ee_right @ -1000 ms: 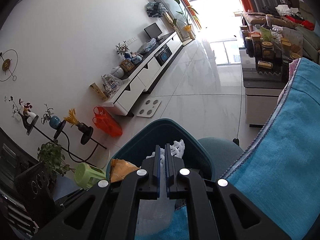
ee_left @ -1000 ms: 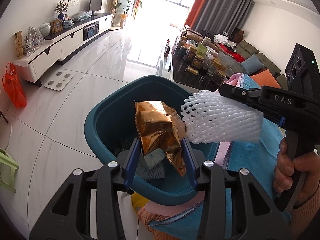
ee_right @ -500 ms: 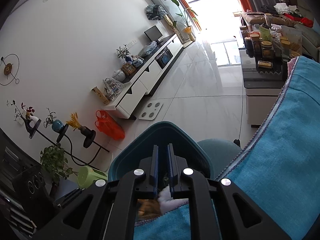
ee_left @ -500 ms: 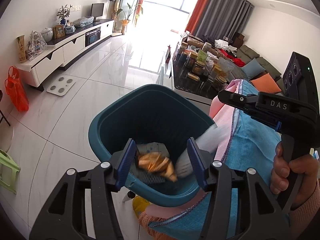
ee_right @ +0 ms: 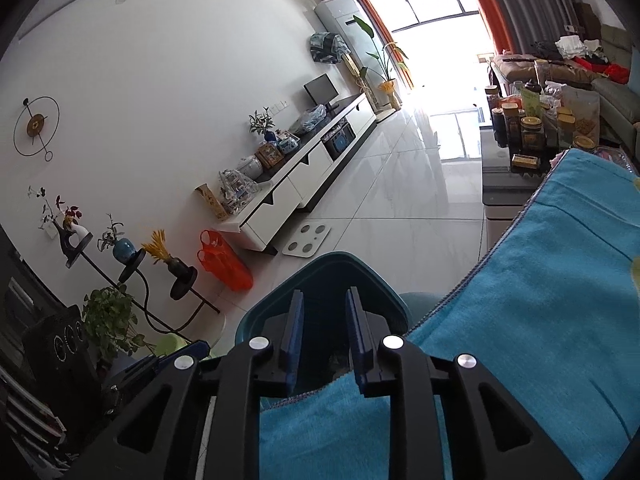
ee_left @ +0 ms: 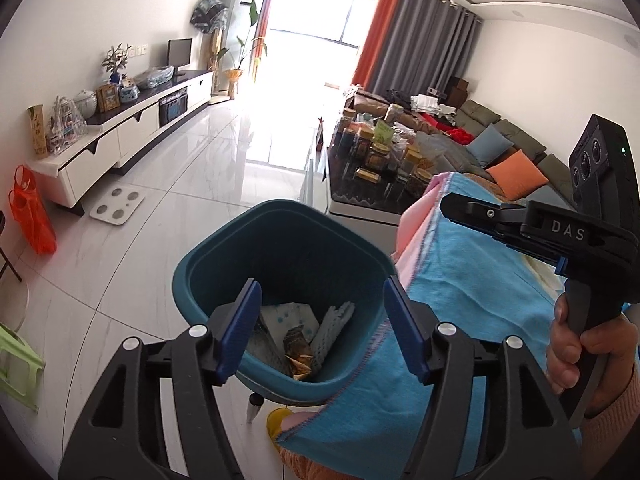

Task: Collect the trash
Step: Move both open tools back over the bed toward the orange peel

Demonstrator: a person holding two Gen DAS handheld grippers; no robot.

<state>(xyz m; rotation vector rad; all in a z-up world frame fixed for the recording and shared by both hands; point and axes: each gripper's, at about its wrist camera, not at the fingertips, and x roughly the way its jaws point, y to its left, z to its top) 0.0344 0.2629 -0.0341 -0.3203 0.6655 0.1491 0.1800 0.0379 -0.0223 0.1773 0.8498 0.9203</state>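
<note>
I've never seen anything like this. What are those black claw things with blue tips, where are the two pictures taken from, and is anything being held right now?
No robot here: a person carries a hand-held gripper in each hand, and each carries a wide-angle camera looking along its two fingers. One picture looks out from the left gripper, the other from the right gripper. The left view also shows the right tool from the side, with the person's hand on its grip.

Both point down at a teal trash bin standing beside a surface draped in a blue cloth. Both sets of jaws have just been opening and nothing is between them. In the bin lie a gold foil wrapper, a white foam net and some pale paper.
</note>
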